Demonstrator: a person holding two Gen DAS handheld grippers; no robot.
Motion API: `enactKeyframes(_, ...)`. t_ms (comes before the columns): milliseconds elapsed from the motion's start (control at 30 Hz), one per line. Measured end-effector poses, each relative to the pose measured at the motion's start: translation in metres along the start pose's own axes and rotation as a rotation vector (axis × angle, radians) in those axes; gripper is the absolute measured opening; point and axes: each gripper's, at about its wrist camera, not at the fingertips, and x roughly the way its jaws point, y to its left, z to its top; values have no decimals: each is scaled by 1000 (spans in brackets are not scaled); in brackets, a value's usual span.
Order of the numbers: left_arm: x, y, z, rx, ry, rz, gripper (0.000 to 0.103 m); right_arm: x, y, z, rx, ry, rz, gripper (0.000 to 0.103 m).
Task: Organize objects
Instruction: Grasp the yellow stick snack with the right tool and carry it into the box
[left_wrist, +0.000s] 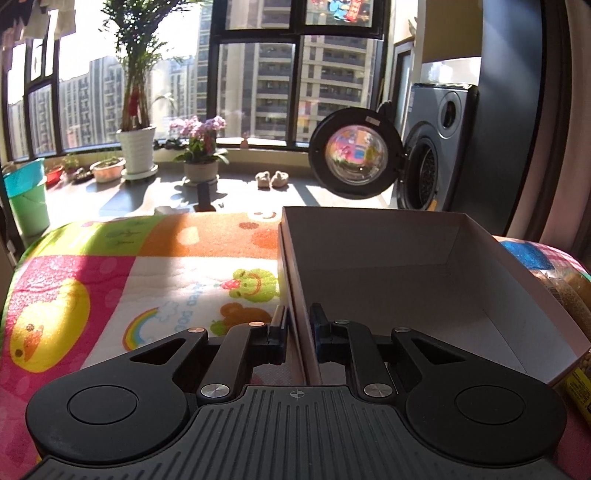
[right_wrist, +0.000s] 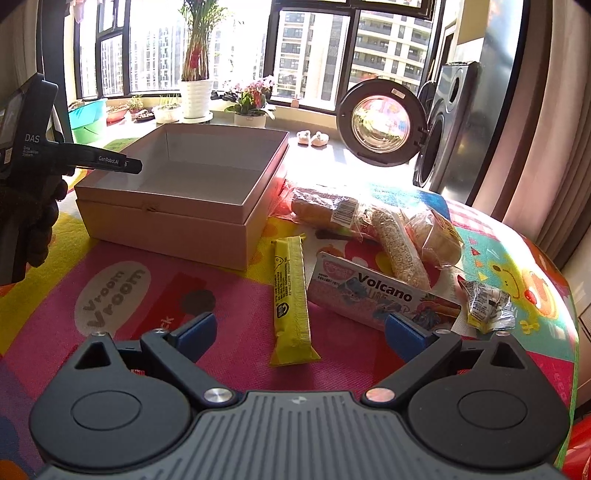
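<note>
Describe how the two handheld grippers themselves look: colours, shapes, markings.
The left gripper and right gripper share black linkage arms, round black hubs, silver pivot pins and a ribbed grey base. The right's finger pads are blue. The left's side reads DAS and GenRobot.AI in white.

You had a matt pale cardboard box (right_wrist: 192, 206) on a soft, pebbled foam play mat (right_wrist: 110, 295). The yellow snack stick (right_wrist: 291, 299) wore glossy crimped plastic film; the bread bags (right_wrist: 369, 221) were clear crinkled plastic. The Volcano box (right_wrist: 376, 295) looked like smooth printed card. Your right gripper (right_wrist: 299, 332) was matt black plastic with blue pads (right_wrist: 195, 332) and bright metal pins.
</note>
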Motion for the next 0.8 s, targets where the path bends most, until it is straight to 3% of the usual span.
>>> enactKeyframes(267,-5,-3,-2,1,-6,5,15,24,-1,15,30,34,45,74)
enactKeyframes(333,-3,1,-4,-12,-6,-7,16,42,-1,24,49,56,38,60)
enactKeyframes(467,-3,4,-4,-30,-12,-23,16,71,-6,38,88,113,42,43)
enactKeyframes(500,-3,4,-4,-32,-14,-22,16,75,-7,39,92,131,43,34)
enactKeyframes(600,-4,5,-4,-45,-13,-25,17,71,-5,41,98,155,49,22)
enactKeyframes(800,-3,8,-4,-66,-10,-38,17,21,-10,24,112,191,6,22)
